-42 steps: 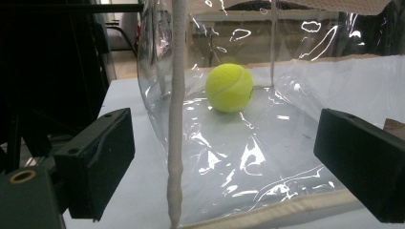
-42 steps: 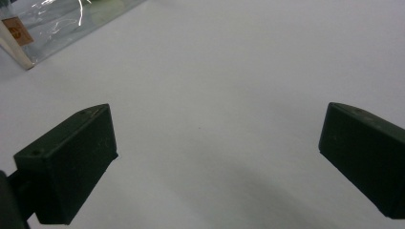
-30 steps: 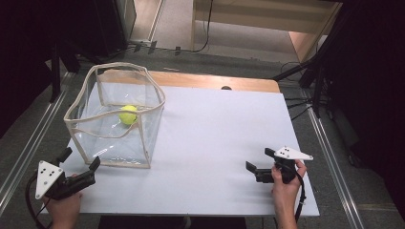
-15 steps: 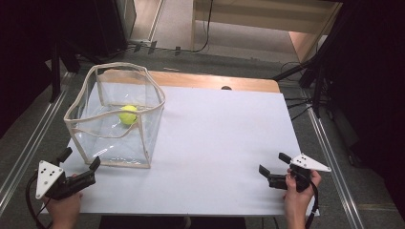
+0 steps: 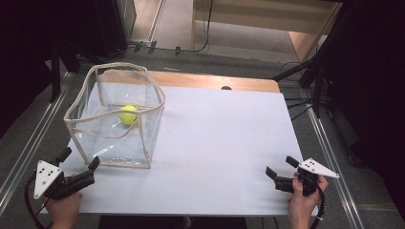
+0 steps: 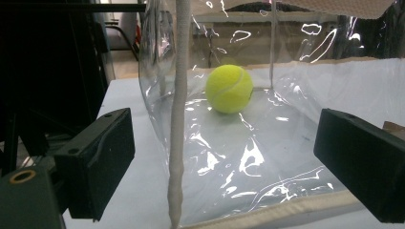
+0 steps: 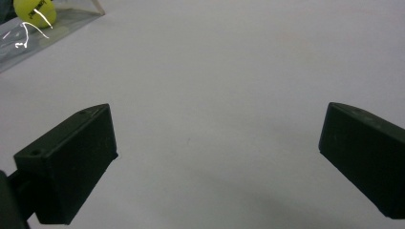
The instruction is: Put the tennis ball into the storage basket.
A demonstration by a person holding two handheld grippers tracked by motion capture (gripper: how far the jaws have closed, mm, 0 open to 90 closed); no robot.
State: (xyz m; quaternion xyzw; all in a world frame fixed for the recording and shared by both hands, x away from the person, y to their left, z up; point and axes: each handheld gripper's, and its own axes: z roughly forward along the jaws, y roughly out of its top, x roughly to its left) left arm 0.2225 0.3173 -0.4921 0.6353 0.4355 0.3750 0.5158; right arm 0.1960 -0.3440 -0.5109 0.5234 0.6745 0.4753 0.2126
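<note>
Left gripper [image 5: 77, 160], held low at the near left corner of the table [image 5: 224, 143], has its jaws spread wide and clamps nothing; it points at the near face of a clear plastic bin [image 5: 143, 131], whose corner seam stands just in front of the jaws in the left gripper view. Inside that bin, toward its far side, a yellow-green tennis ball [image 5: 128, 115] rests on the floor of the bin; the transparent near wall stands between the ball and the left gripper. Right gripper [image 5: 281, 168] sits at the near right edge of the table, well apart from the bin, jaws also wide apart and empty, aimed across bare tabletop toward the ball, which shows far off at the upper left of its view.

The bin is soft, crinkled see-through film with glare streaks, edged in cream fabric piping along its rim and base; its rim sags unevenly. The ball is fuzzy with a pale curved seam. The table's top is smooth matte white, with a wooden strip [image 5: 215, 81] along its far edge. Each gripper carries a grey three-cornered plate, and a hand grips each from below.
</note>
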